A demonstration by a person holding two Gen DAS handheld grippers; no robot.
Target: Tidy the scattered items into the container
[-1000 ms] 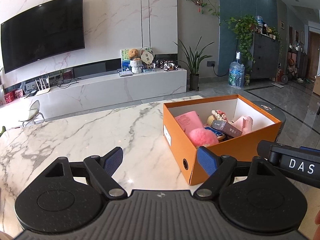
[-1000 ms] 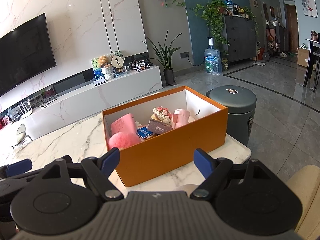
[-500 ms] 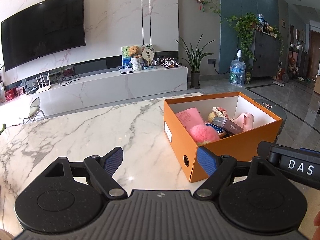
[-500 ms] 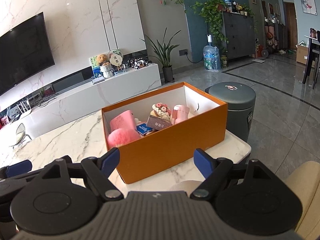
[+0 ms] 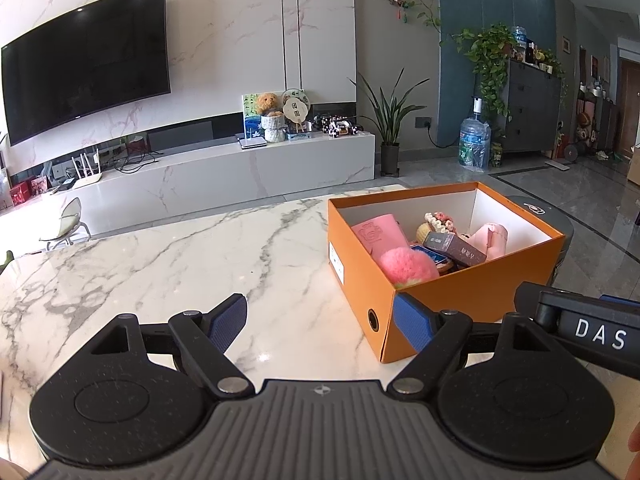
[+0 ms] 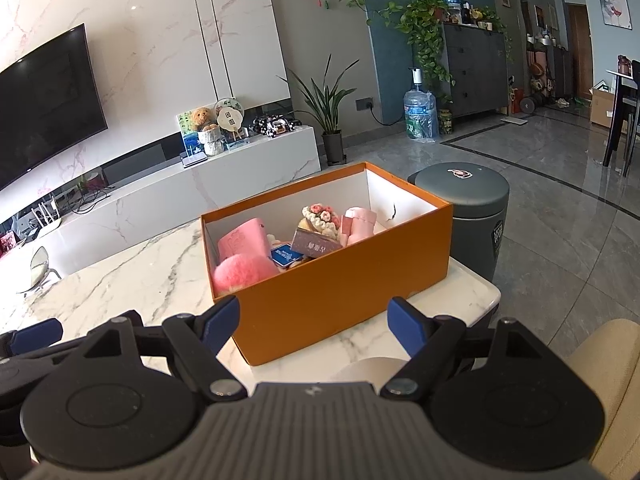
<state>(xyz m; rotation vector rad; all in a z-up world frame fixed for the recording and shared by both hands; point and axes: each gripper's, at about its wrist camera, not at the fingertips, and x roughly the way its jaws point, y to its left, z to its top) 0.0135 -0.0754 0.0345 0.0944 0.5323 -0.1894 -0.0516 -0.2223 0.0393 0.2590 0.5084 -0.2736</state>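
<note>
An open orange box [image 5: 476, 298] [image 6: 340, 292] stands on the marble table near its right end. Inside lie a pink fluffy ball [image 5: 408, 266] [image 6: 242, 272], a pink case [image 5: 378, 236] [image 6: 242, 242], a dark small carton [image 5: 454, 248] [image 6: 314, 245], a blue card [image 6: 286, 256], a crocheted flower piece [image 6: 322, 216] and a pink soft item [image 5: 490, 240] [image 6: 358, 224]. My left gripper [image 5: 320, 322] is open and empty, in front of the box's left corner. My right gripper [image 6: 314, 322] is open and empty, just before the box's front wall.
The marble table [image 5: 160, 264] stretches left of the box. A grey round bin [image 6: 468, 216] stands on the floor behind the table's right end. A beige chair [image 6: 600, 364] is at lower right. A TV wall and low cabinet lie beyond.
Both grippers have risen and drawn back slightly, so the box sits a little lower and farther in both views. Both stay open and empty.
</note>
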